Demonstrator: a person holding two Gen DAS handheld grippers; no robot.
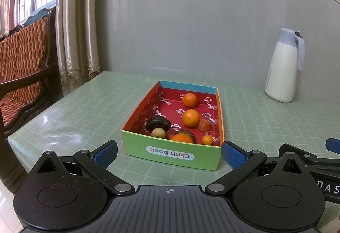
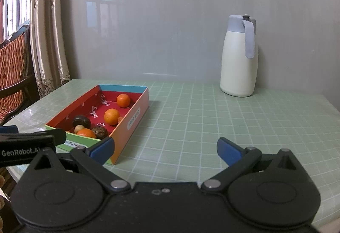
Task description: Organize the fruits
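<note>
With both pairs of jaws spread wide and empty, left gripper [image 1: 170, 153] hovering squarely before the cloth-book box [image 1: 171, 156], right gripper [image 2: 165, 149] beside it, seemingly done: oranges [image 1: 190, 118] already gathered inside.

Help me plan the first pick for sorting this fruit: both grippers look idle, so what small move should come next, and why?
Probably ease the left gripper forward and up over the box's near green wall. It is open, holds nothing and faces that wall squarely, with the nearest orange just behind it. The right gripper, also open, sits off to the box's side over bare table.
</note>
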